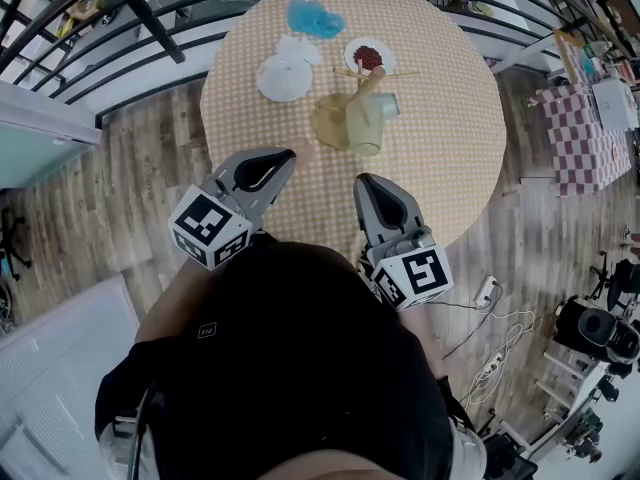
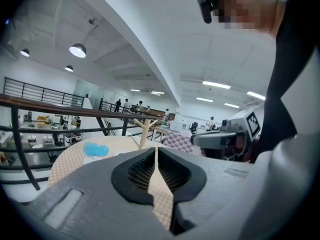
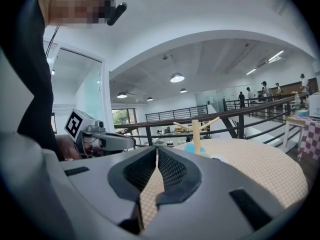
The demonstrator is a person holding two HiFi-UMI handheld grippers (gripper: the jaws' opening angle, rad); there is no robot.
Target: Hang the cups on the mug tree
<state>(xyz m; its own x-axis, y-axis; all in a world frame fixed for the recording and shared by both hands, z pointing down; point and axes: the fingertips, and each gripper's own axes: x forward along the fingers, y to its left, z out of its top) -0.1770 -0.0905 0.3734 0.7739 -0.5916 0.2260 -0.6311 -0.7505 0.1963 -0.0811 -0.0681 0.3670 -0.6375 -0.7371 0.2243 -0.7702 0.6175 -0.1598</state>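
Note:
On the round checkered table (image 1: 450,148) the wooden mug tree (image 1: 366,86) stands near the middle. A pale yellow cup (image 1: 364,126) and a clear cup (image 1: 388,105) sit against it; I cannot tell whether they hang on its pegs. A blue cup (image 1: 315,18) and white cups (image 1: 287,73) lie farther back. My left gripper (image 1: 284,158) and right gripper (image 1: 364,181) hover over the table's near edge, both shut and holding nothing. The left gripper view shows closed jaws (image 2: 156,151), the tree (image 2: 145,130) and the blue cup (image 2: 95,149). Closed jaws (image 3: 157,151) and the tree (image 3: 196,134) appear in the right gripper view.
A small white dish holding something red (image 1: 369,56) sits behind the tree. A dark railing (image 1: 120,38) curves round the table's far side. A red-checked table (image 1: 585,133) stands at the right, with cables (image 1: 495,353) on the wooden floor.

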